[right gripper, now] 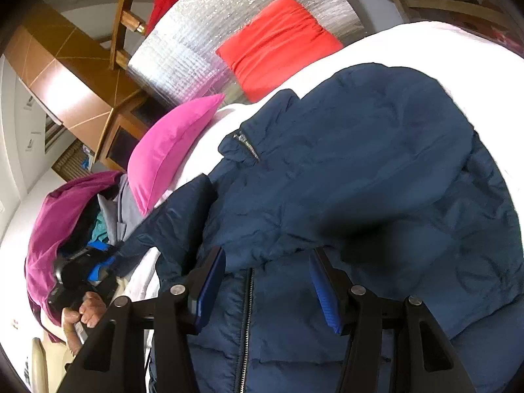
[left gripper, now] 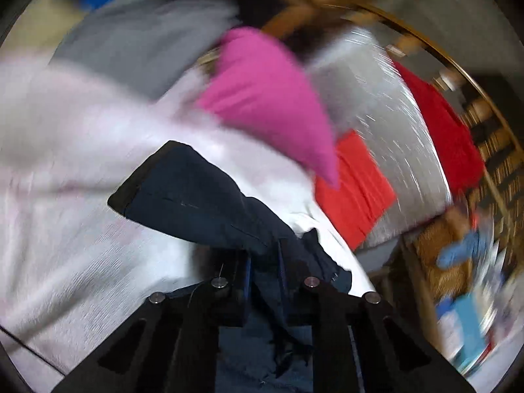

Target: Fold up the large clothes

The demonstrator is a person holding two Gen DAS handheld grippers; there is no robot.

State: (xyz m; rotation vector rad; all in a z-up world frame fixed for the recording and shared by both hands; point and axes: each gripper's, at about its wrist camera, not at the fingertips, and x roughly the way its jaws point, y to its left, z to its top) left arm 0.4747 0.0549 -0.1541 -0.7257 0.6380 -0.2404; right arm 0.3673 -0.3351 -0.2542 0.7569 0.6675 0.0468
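While the left hand-held gripper (left gripper: 264, 273) is pinching the navy jacket's sleeve (left gripper: 183, 193) over the bed (left gripper: 65, 262), the right hand-held gripper (right gripper: 268, 290) is hovering half-open just above the jacket's (right gripper: 360, 170) zipped front.

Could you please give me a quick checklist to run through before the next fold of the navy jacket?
1. Left tongs shut on the sleeve of the navy puffer jacket: ok.
2. Right tongs open over the jacket front, gripping nothing: ok.
3. Jacket lies on the white bedcover: ok.
4. Pink cushion close beside the raised sleeve, may obstruct: not ok.
5. Front zip closed all the way: cannot tell.
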